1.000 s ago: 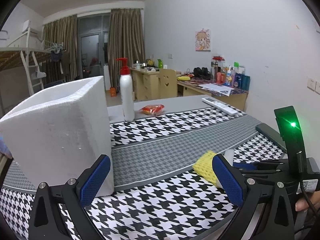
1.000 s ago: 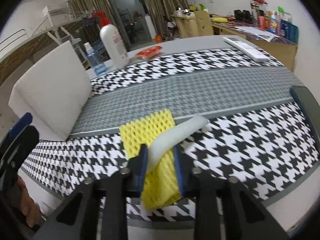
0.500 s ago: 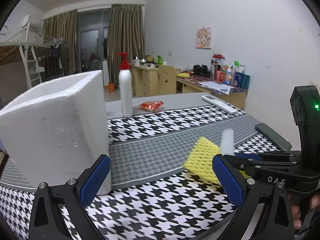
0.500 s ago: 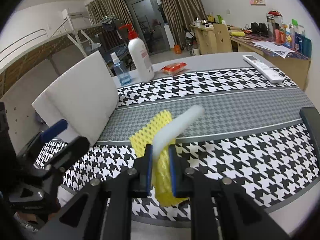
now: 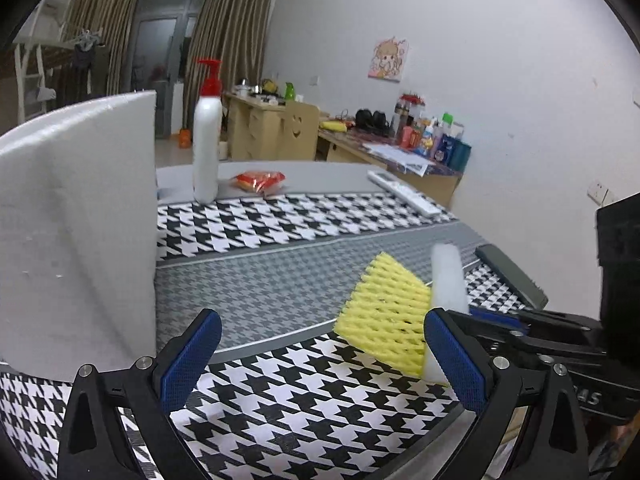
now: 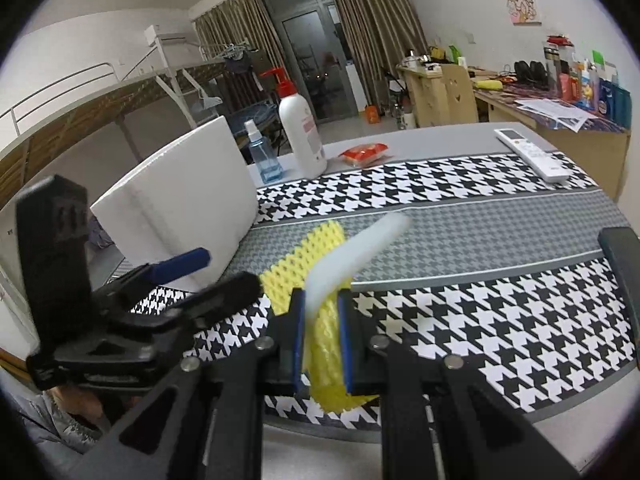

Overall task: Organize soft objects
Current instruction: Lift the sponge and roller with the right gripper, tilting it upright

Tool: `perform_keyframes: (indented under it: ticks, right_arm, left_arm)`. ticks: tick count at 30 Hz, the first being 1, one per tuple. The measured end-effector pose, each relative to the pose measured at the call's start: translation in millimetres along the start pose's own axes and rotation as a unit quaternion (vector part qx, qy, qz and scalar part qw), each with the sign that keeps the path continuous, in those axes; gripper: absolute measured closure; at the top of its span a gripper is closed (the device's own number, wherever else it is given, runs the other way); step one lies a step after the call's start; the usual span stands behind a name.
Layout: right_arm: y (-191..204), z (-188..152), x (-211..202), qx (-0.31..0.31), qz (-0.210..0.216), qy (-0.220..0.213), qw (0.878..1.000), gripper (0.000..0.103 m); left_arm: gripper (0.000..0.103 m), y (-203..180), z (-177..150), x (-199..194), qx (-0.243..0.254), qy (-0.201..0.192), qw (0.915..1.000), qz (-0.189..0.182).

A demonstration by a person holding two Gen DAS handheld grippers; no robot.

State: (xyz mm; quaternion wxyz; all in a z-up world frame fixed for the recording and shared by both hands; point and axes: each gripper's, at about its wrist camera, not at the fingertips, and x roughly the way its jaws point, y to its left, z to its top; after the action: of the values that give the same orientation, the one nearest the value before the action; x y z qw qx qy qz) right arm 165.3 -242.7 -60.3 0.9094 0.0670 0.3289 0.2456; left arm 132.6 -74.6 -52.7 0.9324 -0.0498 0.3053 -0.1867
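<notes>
My right gripper is shut on a yellow foam net and a white foam strip, both held together above the houndstooth tablecloth. The strip sticks up and forward out of the jaws. In the left wrist view the yellow net and the white strip hang just beyond my left gripper's right finger, with the right gripper coming in from the right. My left gripper is open and holds nothing. It also shows in the right wrist view as the left gripper. A white foam box stands to the left.
A white pump bottle with a red top, a blue spray bottle, a red snack packet and a white remote sit at the table's far side. A dark flat device lies at the right edge. Desks and a bunk bed stand behind.
My right gripper has lifted the yellow net and white strip off the table. My left gripper has shifted towards them, and the foam box now sits further left in its view.
</notes>
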Motion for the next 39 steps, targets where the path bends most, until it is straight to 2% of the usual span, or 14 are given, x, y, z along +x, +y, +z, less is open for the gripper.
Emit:
perform_keyframes:
  ticks: [2, 4, 5, 7, 10, 13, 14, 15, 17, 20, 27, 35, 39]
  right_arm:
    - [-1.5, -1.2, 0.6, 0.001, 0.006, 0.001, 1.000, 0.084]
    - [-3.0, -2.5, 1.5, 0.002, 0.011, 0.003, 1.000, 0.084]
    - [-3.5, -4.1, 1.8, 0.001, 0.013, 0.004, 1.000, 0.084]
    - [-4.1, -5.4, 2.6, 0.000, 0.018, 0.006, 1.000, 0.084]
    - [-4.5, -5.6, 1.6, 0.002, 0.027, 0.006, 1.000, 0.084]
    - [-4.0, -6.1, 0.7, 0.000, 0.030, 0.005, 1.000, 0.084]
    - [-3.8, -6.7, 0.9, -0.002, 0.032, 0.006, 0.999, 0.084]
    - [-2.8, -7.0, 1.5, -0.003, 0.033, 0.008, 0.999, 0.084]
    - [-0.8, -7.1, 2.9, -0.007, 0.034, 0.010, 0.999, 0.084]
    - [-2.5, -7.3, 4.7, -0.004, 0.034, 0.014, 0.999, 0.084]
    - [-11.5, -7.4, 10.1, 0.011, 0.017, 0.024, 1.000, 0.084]
    - [-20.5, -6.3, 10.9, 0.030, 0.023, 0.024, 0.999, 0.084]
    - [-20.9, -6.9, 11.1, 0.027, 0.022, 0.027, 0.999, 0.079]
  left_arm:
    - [0.011, 2.2, 0.2, 7.0, -0.012, 0.014, 0.9996, -0.020]
    - [0.021, 6.1, -0.3, 13.3, -0.029, 0.031, 0.9984, -0.037]
    - [0.024, 8.8, -1.3, 15.2, -0.040, 0.040, 0.9968, -0.057]
    - [0.024, 11.9, -1.9, 20.8, -0.062, 0.054, 0.9929, -0.086]
    - [0.027, 15.4, -2.4, 27.7, -0.088, 0.067, 0.9887, -0.101]
    - [0.052, 11.4, -2.8, 30.8, -0.085, 0.079, 0.9872, -0.109]
    - [0.065, 9.2, -2.9, 31.0, -0.082, 0.081, 0.9871, -0.111]
    - [0.076, 8.0, -3.1, 30.3, -0.081, 0.079, 0.9875, -0.110]
    - [0.090, 6.2, -3.0, 27.9, -0.079, 0.071, 0.9898, -0.096]
    - [0.094, 7.0, -2.3, 28.3, -0.078, 0.071, 0.9900, -0.093]
    - [0.095, 5.3, 0.9, 15.0, -0.050, 0.048, 0.9945, -0.079]
    - [0.095, 4.7, 2.0, 8.2, -0.023, 0.043, 0.9969, -0.062]
    - [0.095, 4.5, 0.1, 5.7, -0.014, 0.040, 0.9977, -0.052]
